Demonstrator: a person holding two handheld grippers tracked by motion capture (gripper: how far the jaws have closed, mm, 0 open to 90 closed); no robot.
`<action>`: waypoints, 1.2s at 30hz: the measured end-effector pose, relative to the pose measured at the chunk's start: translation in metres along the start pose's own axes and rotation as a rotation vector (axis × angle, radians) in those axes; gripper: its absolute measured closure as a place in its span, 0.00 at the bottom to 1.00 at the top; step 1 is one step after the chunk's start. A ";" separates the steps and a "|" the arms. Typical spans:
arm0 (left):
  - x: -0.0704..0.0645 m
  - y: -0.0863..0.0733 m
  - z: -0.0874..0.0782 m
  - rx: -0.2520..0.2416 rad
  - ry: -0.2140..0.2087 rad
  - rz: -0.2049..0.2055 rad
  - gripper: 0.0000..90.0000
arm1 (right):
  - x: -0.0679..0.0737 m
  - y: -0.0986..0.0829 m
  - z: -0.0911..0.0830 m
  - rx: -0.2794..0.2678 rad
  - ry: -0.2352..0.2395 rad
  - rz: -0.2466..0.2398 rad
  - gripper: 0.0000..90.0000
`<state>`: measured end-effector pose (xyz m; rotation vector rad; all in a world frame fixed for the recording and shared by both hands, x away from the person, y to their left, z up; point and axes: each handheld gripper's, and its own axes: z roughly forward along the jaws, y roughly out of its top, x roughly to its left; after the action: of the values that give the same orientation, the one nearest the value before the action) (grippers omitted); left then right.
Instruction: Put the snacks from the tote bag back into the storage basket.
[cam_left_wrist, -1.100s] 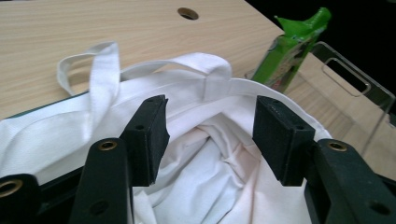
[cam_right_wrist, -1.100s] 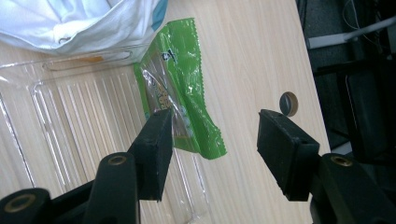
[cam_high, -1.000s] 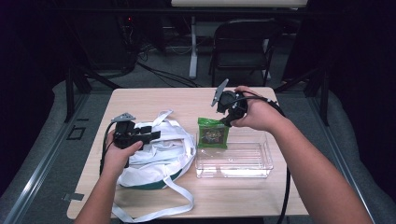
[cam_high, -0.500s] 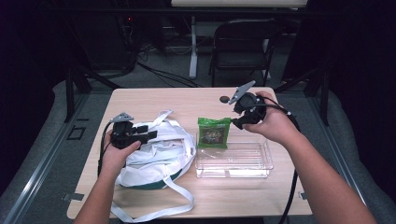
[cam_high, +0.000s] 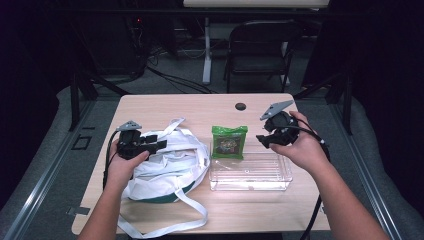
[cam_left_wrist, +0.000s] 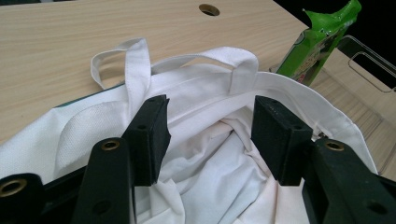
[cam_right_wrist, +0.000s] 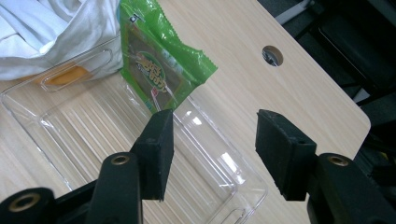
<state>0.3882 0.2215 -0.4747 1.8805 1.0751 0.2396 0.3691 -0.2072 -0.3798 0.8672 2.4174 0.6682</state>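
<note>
A white cloth tote bag (cam_high: 165, 160) with long straps lies crumpled on the left of the wooden table (cam_high: 195, 107). My left gripper (cam_high: 161, 145) hovers over it, open, its jaws framing the bag's mouth (cam_left_wrist: 210, 140) with nothing between them. A green snack packet (cam_high: 229, 142) leans on the far rim of a clear plastic tray (cam_high: 250, 172). My right gripper (cam_high: 262, 140) is held open above the tray's right end (cam_right_wrist: 140, 154), empty, just right of the packet (cam_right_wrist: 159, 70).
A cable hole (cam_high: 240, 106) sits near the table's far edge. A dark folding chair (cam_high: 260, 50) and a table leg stand behind on the grey floor. Bag straps (cam_high: 165, 227) trail toward the front edge.
My right gripper has swung from above the packet out to the right and down beside the tray's right end. The left gripper stayed over the bag.
</note>
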 end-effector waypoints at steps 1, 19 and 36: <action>0.001 0.000 -0.001 -0.001 -0.005 0.003 0.52 | 0.003 -0.007 -0.001 -0.010 -0.005 0.013 0.56; 0.006 0.000 -0.008 -0.008 -0.001 -0.015 0.54 | 0.032 -0.069 0.003 -0.079 -0.026 0.148 0.61; 0.004 -0.003 -0.004 0.007 0.005 -0.015 0.52 | 0.056 -0.114 0.027 -0.176 -0.025 0.255 0.57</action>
<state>0.3869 0.2273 -0.4759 1.8786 1.0946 0.2326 0.2958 -0.2387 -0.4822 1.1111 2.2058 0.9420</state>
